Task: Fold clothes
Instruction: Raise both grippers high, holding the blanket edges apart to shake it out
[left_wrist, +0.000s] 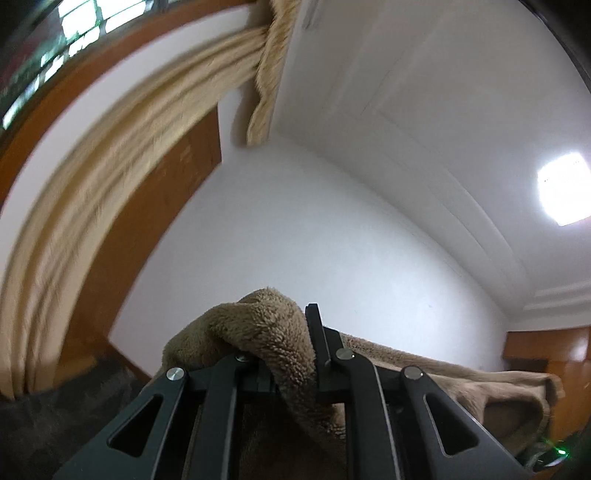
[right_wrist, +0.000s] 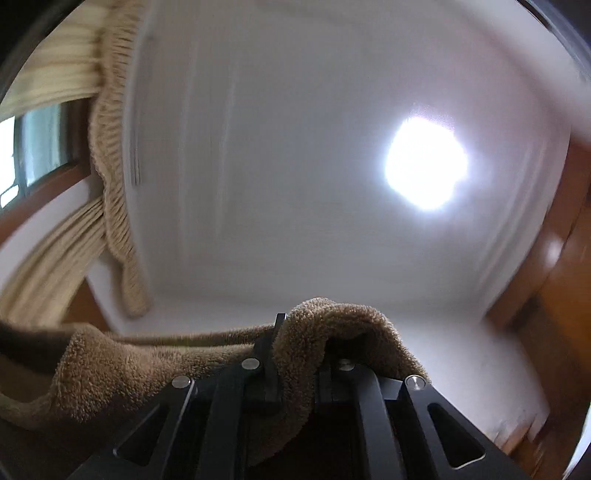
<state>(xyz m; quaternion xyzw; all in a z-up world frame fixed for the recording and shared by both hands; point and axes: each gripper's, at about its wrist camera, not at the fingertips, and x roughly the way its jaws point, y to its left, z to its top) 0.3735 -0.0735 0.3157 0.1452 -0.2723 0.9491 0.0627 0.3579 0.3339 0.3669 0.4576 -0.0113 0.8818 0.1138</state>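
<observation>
A brown fleece garment (left_wrist: 255, 332) is bunched between the black fingers of my left gripper (left_wrist: 295, 354), which is shut on it and tilted up toward the wall. The cloth stretches away to the right as a taut band (left_wrist: 443, 369). In the right wrist view the same brown fleece garment (right_wrist: 317, 332) drapes over my right gripper (right_wrist: 299, 354), shut on a fold of it, pointing steeply up at the ceiling. From there the fabric runs off to the left (right_wrist: 110, 369). The fingertips of both grippers are mostly buried in pile.
Beige curtains (left_wrist: 110, 192) hang by a window (left_wrist: 74, 22) with a wooden frame at the left. A white wall (left_wrist: 295, 221) and ceiling with a bright lamp (right_wrist: 424, 162) fill both views. Wooden furniture (left_wrist: 554, 354) stands at the right.
</observation>
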